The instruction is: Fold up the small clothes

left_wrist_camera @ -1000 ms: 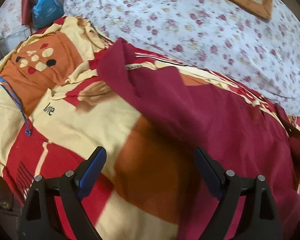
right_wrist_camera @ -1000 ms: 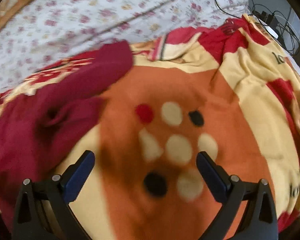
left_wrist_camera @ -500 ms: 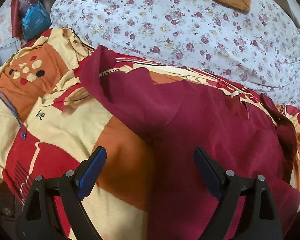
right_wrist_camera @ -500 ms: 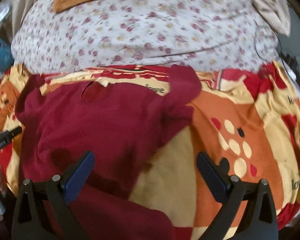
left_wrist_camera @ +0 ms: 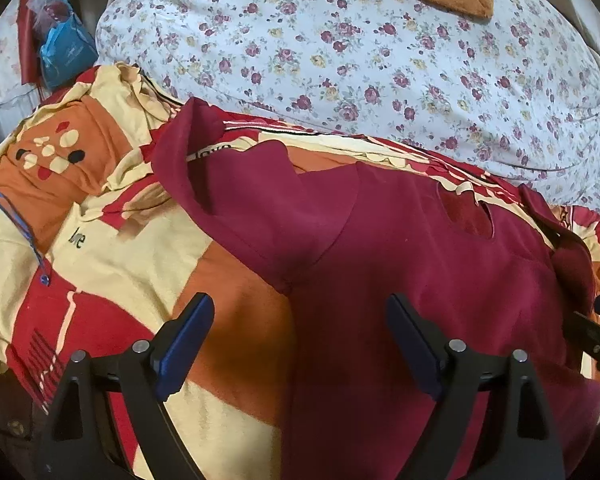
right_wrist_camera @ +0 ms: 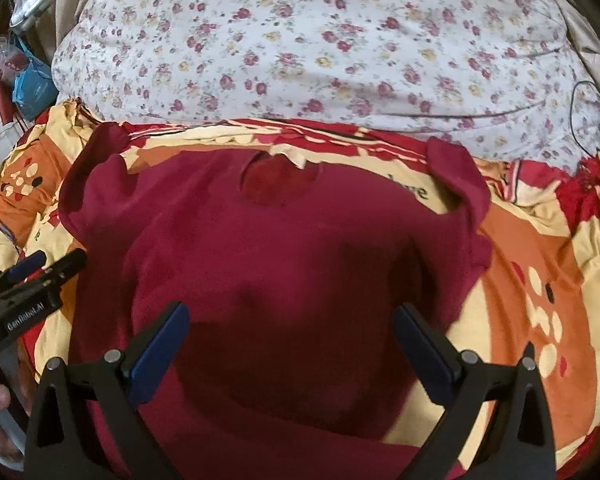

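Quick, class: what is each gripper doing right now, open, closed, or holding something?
Left gripper: open, holding nothing, above the maroon shirt.
Right gripper: open, holding nothing, above the same shirt.

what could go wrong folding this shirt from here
Both the left gripper and the right gripper hang open over the maroon shirt, which lies on a soft patterned blanket; a pinch may catch the blanket too. The right sleeve is already curled, so folds may come out uneven.
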